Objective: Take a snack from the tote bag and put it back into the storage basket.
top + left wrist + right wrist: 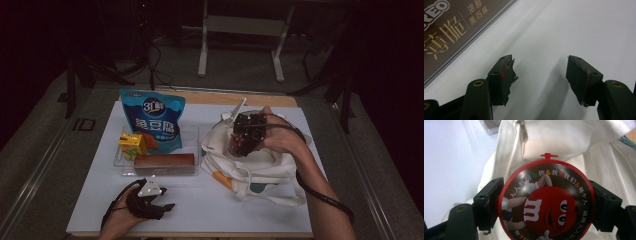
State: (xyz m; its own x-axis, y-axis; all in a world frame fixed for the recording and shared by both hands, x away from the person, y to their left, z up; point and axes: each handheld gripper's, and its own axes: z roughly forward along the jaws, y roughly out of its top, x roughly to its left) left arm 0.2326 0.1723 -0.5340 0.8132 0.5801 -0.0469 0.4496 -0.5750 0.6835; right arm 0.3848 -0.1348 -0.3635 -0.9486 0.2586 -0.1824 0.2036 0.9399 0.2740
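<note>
M&M's tub [546, 206]: round, red-rimmed candy container, pinched at its sides by the right gripper [546, 207], lid facing that gripper's camera; it hangs just over the white tote bag [260, 172].
Left gripper [150, 200]: nearest the person, well apart from the tote bag toward the left front; jaws spread with nothing between them, resting low over the white board [210, 210].
Right gripper: pads pressed on opposite sides of the tub, above the bag's crumpled mouth.
Progress: judging by the pose, one item is at the bag; whether it is going in or coming out cannot be told.
Left to handle: clear tray [192, 131], left of the tote bag, holds a brown biscuit box [164, 163], a yellow carton [132, 145] and a blue snack pouch [154, 122].
Open room: bare board lies in front of the tote bag and between it and the left gripper.
Edges: tote bag reaches close to the board's right edge; its far side nears the back edge.
</note>
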